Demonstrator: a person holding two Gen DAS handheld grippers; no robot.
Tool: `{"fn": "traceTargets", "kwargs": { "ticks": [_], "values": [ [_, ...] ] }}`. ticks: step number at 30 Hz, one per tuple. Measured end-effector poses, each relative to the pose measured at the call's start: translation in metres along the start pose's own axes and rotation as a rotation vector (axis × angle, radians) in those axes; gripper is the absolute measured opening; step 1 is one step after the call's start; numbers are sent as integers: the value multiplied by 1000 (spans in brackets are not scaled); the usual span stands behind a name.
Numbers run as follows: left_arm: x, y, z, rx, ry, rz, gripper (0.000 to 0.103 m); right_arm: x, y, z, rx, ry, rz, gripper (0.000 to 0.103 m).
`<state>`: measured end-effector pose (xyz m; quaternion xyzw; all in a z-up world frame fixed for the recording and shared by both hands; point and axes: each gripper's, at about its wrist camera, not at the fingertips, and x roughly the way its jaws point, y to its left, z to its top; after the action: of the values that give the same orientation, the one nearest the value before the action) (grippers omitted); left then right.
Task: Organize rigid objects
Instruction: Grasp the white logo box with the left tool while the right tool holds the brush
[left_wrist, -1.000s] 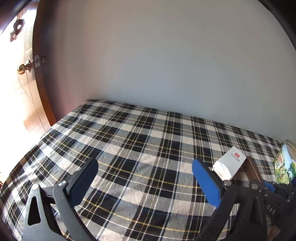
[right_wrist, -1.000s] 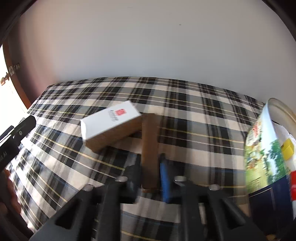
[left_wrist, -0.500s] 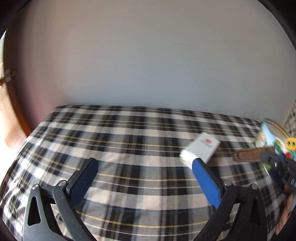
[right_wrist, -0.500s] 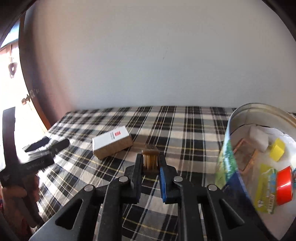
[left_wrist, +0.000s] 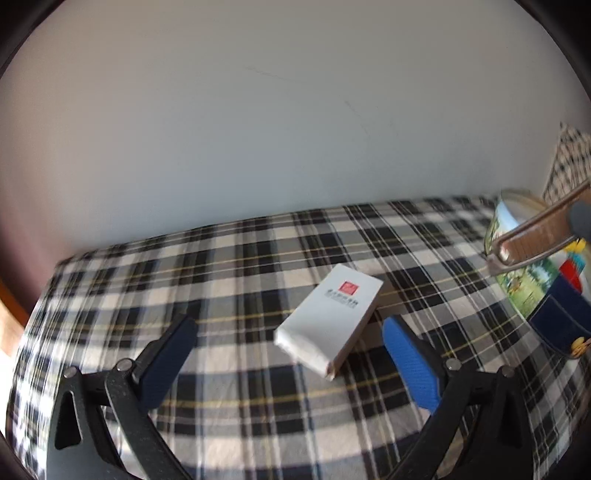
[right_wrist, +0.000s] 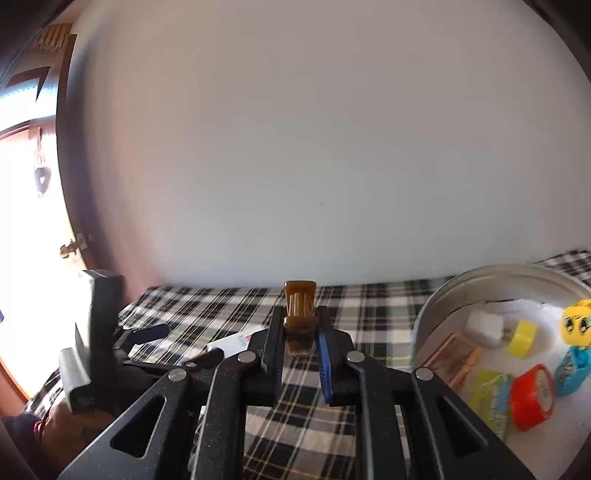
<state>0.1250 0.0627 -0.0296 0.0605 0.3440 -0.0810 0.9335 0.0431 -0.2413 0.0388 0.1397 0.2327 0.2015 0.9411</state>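
Well, the right gripper (right_wrist: 300, 345) was pinching a slim brown comb-like piece (right_wrist: 299, 312), its ribbed, toothed face turned to the camera and its rounded amber end poking up past the blue pads, clear of the plaid cloth (right_wrist: 221, 306). Over by the cloth's right edge stood the round metal tin (right_wrist: 439, 310), with a smooth silvery rim and a printed landscape wrapped around its wall; inside lay a red tape roll (right_wrist: 532, 397), a yellow cap (right_wrist: 522, 338), a white block (right_wrist: 485, 326), a yellow-faced toy figure (right_wrist: 576, 332) and some flat wooden strips (right_wrist: 456, 356). From the left wrist, the left gripper (left_wrist: 286, 354) hung with its blue-padded fingers spread wide and nothing between them, just short of a flat white cardboard box (left_wrist: 330, 319) with a small red mark, lying askew near the middle of the checked cloth. At that view's right edge the brown piece showed as a long strip held in front of the tin. A hand (right_wrist: 70, 428) showed under the left tool.
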Motion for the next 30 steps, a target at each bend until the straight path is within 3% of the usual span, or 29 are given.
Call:
{"fn": "traceTargets", "kwargs": {
  "ticks": [3, 5, 6, 10, 14, 21, 26, 30],
  "values": [
    [22, -14, 7, 51, 83, -22, 91, 5, -3, 1, 1, 11, -15, 17],
    [35, -19, 7, 75, 147, -25, 68, 7, -6, 1, 5, 20, -19, 17],
    [40, -19, 8, 72, 168, -38, 67, 8, -6, 2, 6, 23, -22, 17],
    [43, -7, 8, 1, 167, -116, 41, 13, 1, 3, -6, 23, -27, 17],
    [40, 1, 8, -41, 148, -64, 40, 23, 9, 1, -11, 21, -30, 17],
    [1, 19, -1, -213, -32, 1, 40, 18, 16, -1, 5, -31, -23, 17],
    [-23, 1, -7, -215, -111, 96, 40, 11, 16, -1, 5, -60, -27, 17],
    [-40, -14, -12, -240, -142, 93, 40, 6, 12, 1, 11, -80, -19, 17]
  ]
}}
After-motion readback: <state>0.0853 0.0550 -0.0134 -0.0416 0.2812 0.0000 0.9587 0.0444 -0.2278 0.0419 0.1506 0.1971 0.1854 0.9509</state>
